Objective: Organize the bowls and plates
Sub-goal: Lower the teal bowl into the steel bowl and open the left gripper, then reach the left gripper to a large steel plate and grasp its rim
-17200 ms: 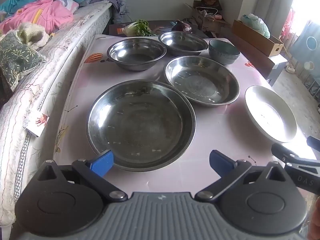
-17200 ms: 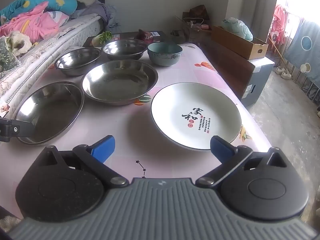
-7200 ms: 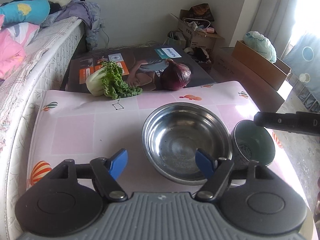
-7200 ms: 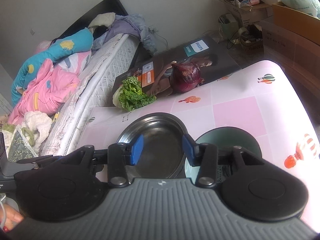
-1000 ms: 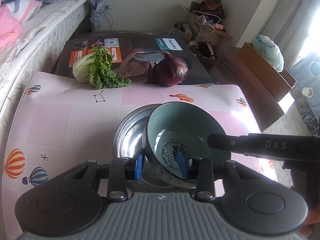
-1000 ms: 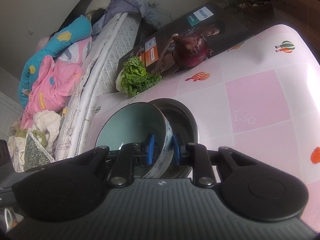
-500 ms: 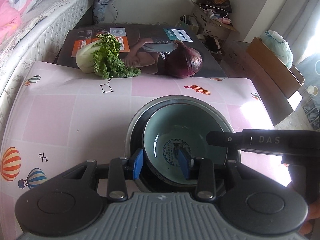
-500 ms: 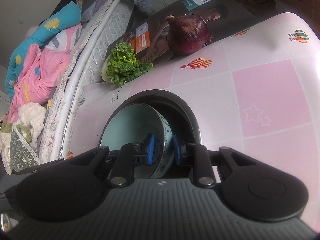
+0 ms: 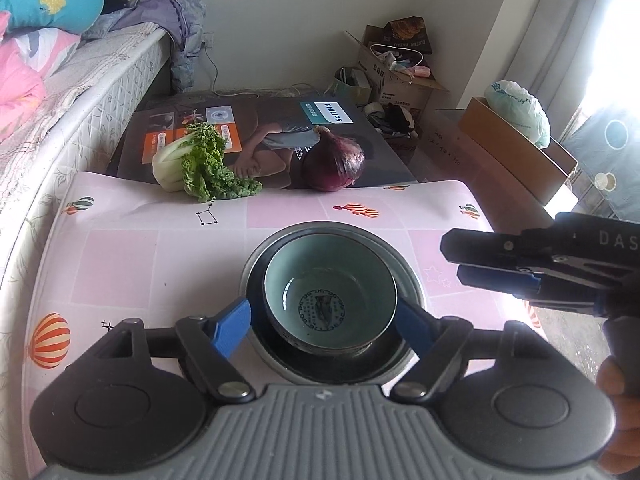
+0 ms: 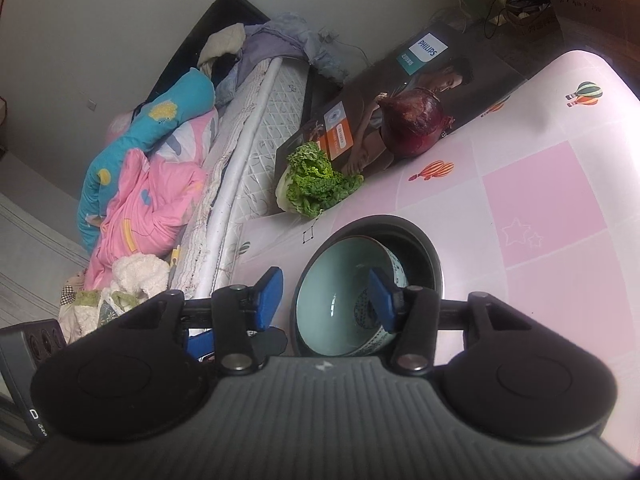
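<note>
Teal ceramic bowl (image 9: 330, 292) sitting nested upright inside steel bowl (image 9: 412, 280), near the far edge of the tabletop (image 9: 120, 264), toward its right side. Printed blue medallion showing at the bottom of the teal ceramic bowl.

Left gripper (image 9: 326, 326) hovering at the near rim of the stack, jaws opening; blue pads (image 9: 232, 326) standing clear on either side of the teal ceramic bowl, not pressing on it. Bowl lying between the pads in view, released.

Right gripper (image 10: 326, 300) also opening; right pad overlapping the teal ceramic bowl's (image 10: 340, 280) rim in the right wrist view, left pad well outside it. No squeeze visible on the wall; contact of the right pad with the rim not resolvable. In the left wrist view, right gripper (image 9: 450, 260) appearing beside the steel bowl's right side, fingers apart from the bowl. Part of a hand (image 9: 618, 408) showing at the lower right of that view.

Leafy cabbage (image 9: 200, 168) and red onion (image 9: 334, 166) lying at the far edge of the tabletop, against a printed carton (image 9: 264, 128) beyond it. Bed (image 9: 60, 120) with pink and blue bedding running along the left edge of the tabletop.
</note>
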{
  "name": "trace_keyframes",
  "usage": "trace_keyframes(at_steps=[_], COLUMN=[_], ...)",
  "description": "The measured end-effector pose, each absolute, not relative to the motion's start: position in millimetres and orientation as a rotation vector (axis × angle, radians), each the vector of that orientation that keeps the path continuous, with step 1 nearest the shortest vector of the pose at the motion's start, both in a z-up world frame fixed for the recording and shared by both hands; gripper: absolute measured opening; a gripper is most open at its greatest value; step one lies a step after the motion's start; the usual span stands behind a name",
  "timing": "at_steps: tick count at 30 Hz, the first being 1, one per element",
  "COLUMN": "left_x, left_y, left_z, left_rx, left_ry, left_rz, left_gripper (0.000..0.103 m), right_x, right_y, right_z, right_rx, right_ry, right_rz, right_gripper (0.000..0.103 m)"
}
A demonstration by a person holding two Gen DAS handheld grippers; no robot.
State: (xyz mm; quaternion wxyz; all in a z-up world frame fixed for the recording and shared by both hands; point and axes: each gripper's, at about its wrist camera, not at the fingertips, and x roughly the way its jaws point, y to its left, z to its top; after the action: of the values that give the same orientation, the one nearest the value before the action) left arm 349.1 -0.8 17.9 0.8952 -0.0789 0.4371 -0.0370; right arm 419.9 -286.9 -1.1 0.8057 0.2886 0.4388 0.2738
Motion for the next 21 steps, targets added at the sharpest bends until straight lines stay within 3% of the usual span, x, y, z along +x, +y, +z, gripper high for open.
trace_keyframes(at_steps=[9,21], left_x=[234.6,69.3], left_y=[22.9,100.0], left_z=[52.6,22.3], left_rx=[-0.02,-0.17], left_ry=[0.816,0.802], left_rz=[-0.068,0.107], left_gripper=[0.09,0.092], right_x=[286.4,130.4], right_y=[-338.4,-313.9], right_z=[32.8,-9.4], right_rx=[0.678,0.689], right_ry=[0.844,0.843], right_rz=[0.608,0.594], right_gripper=[0.068,0.069])
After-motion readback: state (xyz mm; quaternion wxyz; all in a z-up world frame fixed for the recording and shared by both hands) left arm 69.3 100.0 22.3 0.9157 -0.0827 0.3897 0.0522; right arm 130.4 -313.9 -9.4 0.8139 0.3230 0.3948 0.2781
